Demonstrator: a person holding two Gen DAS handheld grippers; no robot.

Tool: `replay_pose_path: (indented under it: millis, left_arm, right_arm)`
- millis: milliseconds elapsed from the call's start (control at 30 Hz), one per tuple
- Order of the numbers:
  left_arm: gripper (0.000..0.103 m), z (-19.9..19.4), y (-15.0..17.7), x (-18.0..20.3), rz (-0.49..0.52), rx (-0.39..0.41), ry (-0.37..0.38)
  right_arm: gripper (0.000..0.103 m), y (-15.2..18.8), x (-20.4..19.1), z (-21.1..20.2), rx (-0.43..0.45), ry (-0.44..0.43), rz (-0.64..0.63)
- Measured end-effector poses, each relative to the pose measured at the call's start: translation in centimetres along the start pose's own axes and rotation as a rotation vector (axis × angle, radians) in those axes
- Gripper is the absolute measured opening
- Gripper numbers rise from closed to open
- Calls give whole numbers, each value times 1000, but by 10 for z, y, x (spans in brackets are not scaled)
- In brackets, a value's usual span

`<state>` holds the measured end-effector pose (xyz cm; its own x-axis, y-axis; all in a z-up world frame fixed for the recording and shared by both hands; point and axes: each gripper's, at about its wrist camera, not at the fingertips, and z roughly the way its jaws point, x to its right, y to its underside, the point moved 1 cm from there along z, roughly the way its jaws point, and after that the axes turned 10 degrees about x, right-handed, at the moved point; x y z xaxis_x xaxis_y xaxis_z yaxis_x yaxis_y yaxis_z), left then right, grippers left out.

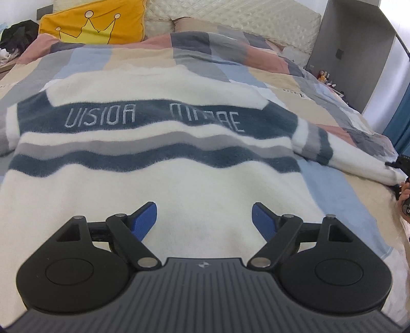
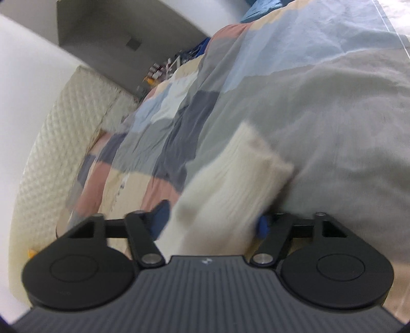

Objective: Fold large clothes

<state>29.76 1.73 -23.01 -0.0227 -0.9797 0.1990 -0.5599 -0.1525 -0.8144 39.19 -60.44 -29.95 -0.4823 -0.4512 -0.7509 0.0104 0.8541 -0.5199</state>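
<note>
A large cream sweater (image 1: 159,158) with dark blue and grey stripes and pale lettering lies spread flat on the bed. My left gripper (image 1: 204,220) is open and empty, low over the sweater's lower body. The sweater's right sleeve (image 1: 358,158) stretches out to the right, where my right gripper (image 1: 399,164) shows at the frame edge. In the right wrist view, my right gripper (image 2: 211,221) has its blue fingers standing wide apart around the white ribbed sleeve cuff (image 2: 230,184), which lies between them. The view is blurred and tilted.
The bed carries a patchwork quilt (image 1: 230,59) in pink, blue, grey and beige. A yellow crown pillow (image 1: 94,23) and a quilted cream headboard (image 1: 230,18) are at the far end. A grey cabinet (image 1: 353,46) and small bottles (image 1: 324,76) stand at the right.
</note>
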Motion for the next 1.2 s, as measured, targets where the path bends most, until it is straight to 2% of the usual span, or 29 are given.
replay_pose_path:
  millis: [33, 67, 167, 233, 300, 400, 600, 833, 967, 1200]
  left_arm:
    - [85, 1, 0, 0, -7, -2, 5]
    - [85, 2, 1, -1, -14, -5, 6]
    - [85, 5, 0, -2, -8, -6, -1]
    - [85, 6, -1, -5, -12, -7, -10]
    - [85, 6, -3, -7, -21, -6, -10]
    - [85, 3, -7, -11, -31, 5, -16]
    - [85, -12, -18, -25, -64, 50, -19]
    - [85, -35, -29, -60, -173, 105, -12]
    - [85, -50, -37, -82, -200, 142, -5]
    - [85, -77, -48, -115, -188, 201, -20]
  right_arm:
    - [40, -3, 2, 2, 12, 17, 2]
    - [31, -5, 4, 4, 18, 33, -2]
    - [15, -12, 4, 9, 30, 52, -40]
    - [12, -19, -1, 9, 45, 45, -56]
    - [10, -28, -7, 4, 73, 5, -20]
    - [10, -37, -33, -5, 104, -39, -57]
    - [10, -50, -125, -41, 155, -161, -224]
    - [10, -44, -228, -107, 222, -326, -391]
    - [10, -23, -280, -146, 243, -434, -473]
    - [10, 50, -360, -209, 228, -626, -619]
